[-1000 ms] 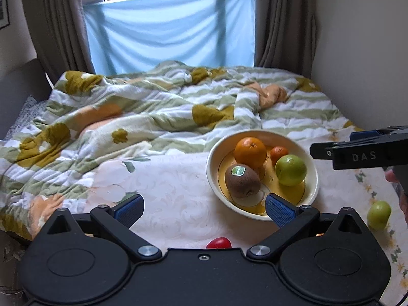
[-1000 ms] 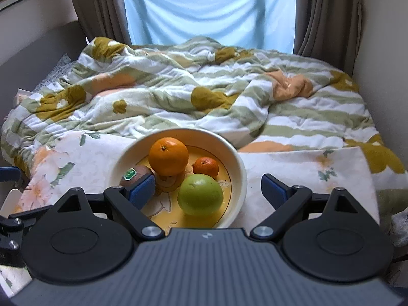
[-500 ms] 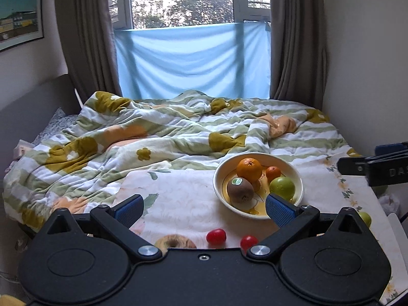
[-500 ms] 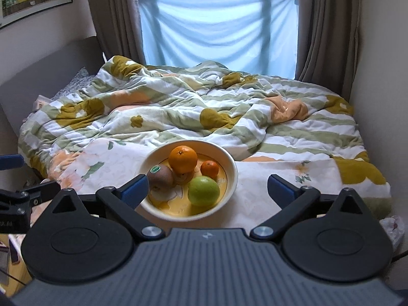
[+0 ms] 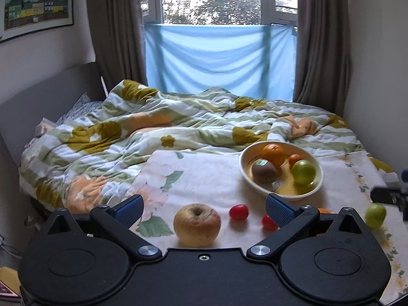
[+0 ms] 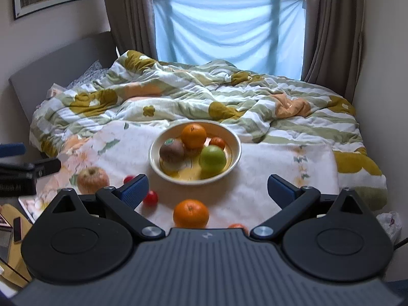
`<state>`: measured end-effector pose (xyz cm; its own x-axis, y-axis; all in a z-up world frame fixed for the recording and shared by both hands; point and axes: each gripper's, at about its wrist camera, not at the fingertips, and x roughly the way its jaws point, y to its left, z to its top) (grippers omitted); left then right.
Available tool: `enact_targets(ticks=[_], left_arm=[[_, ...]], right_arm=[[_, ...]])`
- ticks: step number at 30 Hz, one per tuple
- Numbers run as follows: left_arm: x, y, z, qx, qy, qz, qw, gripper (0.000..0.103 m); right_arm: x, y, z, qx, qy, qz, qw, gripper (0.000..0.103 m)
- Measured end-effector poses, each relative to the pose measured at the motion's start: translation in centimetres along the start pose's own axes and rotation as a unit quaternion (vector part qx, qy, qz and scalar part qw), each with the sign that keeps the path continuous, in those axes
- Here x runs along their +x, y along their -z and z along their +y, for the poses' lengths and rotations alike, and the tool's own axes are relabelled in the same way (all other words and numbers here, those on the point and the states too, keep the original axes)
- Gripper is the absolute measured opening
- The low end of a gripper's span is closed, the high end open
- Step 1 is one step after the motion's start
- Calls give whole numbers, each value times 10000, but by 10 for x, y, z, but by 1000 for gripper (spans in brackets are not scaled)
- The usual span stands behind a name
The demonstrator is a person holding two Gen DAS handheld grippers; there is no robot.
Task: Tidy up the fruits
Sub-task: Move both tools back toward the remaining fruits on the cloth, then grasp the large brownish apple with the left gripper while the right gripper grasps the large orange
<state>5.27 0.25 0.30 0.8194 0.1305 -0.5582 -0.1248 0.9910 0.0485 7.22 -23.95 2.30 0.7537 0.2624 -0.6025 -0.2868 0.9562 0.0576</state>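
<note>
Yellow-brown round apple (image 5: 196,224): near left on the floral white cloth (image 5: 204,176) spread over the bed, just ahead of the left gripper (image 5: 204,207).
Two small red tomatoes (image 5: 238,212): right of the apple, near the bowl.
Cream ceramic bowl (image 6: 236,153): centre; holding brown kiwi (image 6: 171,151), large orange (image 6: 193,136), small orange, green apple (image 6: 212,158).
Loose orange (image 6: 191,213): near, between the right gripper's fingers.
Loose green fruit (image 5: 375,215): near right.
Step in hand: probably choosing the next loose fruit; best approached low, fingers straddling its widest part, closing gently.
Left gripper: fingers spread wide, empty, level, pointing across the bed.
Right gripper (image 6: 207,187): fingers likewise apart, empty, hovering above the cloth.
</note>
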Motion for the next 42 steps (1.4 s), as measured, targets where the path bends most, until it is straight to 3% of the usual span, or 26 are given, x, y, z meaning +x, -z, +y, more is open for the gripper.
enact_targets(ticks=[18, 27, 33, 42], left_arm=[[96, 44, 18, -33, 29, 588, 9983, 103], [129, 42, 20, 1, 126, 875, 9961, 100], [138, 44, 16, -43, 361, 1077, 9935, 79], [136, 44, 18, -56, 391, 1097, 9932, 79]], right_arm=[[79, 79, 26, 267, 31, 544, 9982, 103], [105, 81, 32, 270, 100, 649, 9975, 103], [115, 76, 28, 290, 127, 624, 9975, 103], [129, 71, 27, 232, 60, 707, 9972, 100]])
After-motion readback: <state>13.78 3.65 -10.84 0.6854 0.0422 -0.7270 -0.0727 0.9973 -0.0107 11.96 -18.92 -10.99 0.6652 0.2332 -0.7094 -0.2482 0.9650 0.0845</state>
